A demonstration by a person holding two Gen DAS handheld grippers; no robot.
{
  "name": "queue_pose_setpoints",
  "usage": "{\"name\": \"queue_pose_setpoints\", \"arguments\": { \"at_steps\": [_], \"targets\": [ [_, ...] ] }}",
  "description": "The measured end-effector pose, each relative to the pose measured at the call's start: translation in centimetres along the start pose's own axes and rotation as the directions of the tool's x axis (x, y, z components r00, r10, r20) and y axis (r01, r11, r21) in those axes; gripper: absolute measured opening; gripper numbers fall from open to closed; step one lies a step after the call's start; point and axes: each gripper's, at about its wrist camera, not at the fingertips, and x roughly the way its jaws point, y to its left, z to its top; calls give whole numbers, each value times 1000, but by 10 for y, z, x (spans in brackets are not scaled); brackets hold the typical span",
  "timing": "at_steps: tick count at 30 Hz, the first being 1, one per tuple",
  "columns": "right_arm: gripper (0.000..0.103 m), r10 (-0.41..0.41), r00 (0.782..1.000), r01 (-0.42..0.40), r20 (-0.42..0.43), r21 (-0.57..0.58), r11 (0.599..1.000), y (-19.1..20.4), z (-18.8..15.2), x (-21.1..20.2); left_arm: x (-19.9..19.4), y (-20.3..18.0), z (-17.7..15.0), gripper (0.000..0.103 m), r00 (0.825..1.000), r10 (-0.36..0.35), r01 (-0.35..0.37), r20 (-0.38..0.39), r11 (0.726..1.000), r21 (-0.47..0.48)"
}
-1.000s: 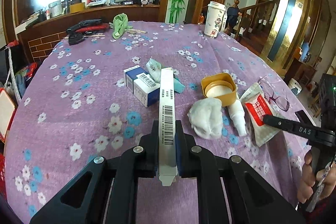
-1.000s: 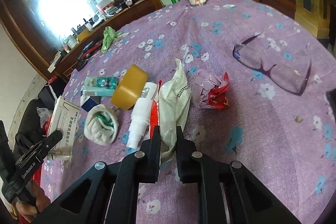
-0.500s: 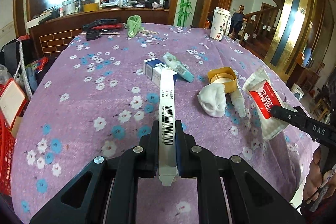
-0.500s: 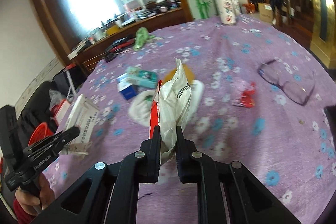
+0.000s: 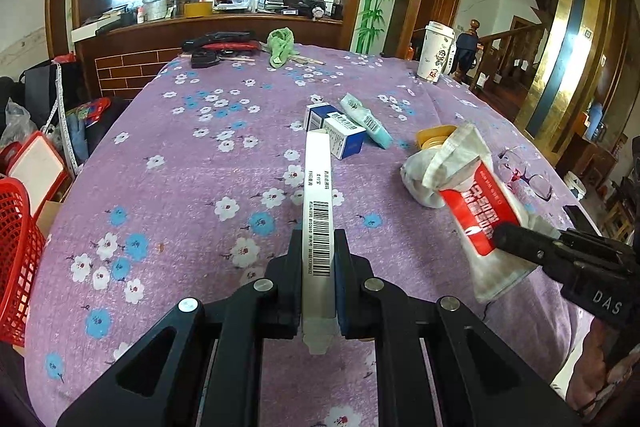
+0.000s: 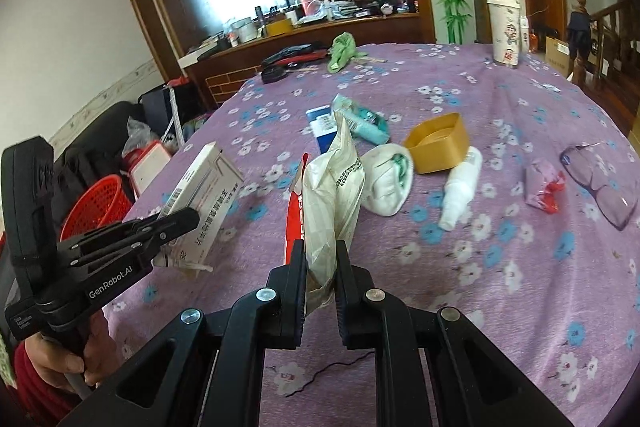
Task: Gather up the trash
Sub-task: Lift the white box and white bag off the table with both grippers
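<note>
left gripper (image 5: 319,247) angled down, clamping white box (image 5: 318,187); right gripper (image 6: 319,251) angled down, clamping wrapper (image 6: 332,195)

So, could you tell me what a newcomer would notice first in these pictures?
Each gripper holds trash above the purple floral tablecloth: the left gripper clamps a white barcoded carton, the right gripper a crumpled red-and-white wrapper. More litter clusters mid-table, and a red basket waits at the left edge.

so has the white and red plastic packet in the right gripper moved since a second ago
Yes. The white and red plastic packet, clamped in the right gripper, has come up off the purple flowered tablecloth and away from the white spray bottle it lay beside.
</note>
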Motion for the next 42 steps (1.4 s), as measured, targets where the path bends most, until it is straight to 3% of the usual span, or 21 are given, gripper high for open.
{"name": "queue_pose_setpoints", "arguments": {
  "at_steps": [42],
  "targets": [
    [13, 25, 1000, -25, -9, -78, 997, 33, 0, 5, -25, 17, -9, 12, 998, 58, -58, 22, 998, -24]
  ]
}}
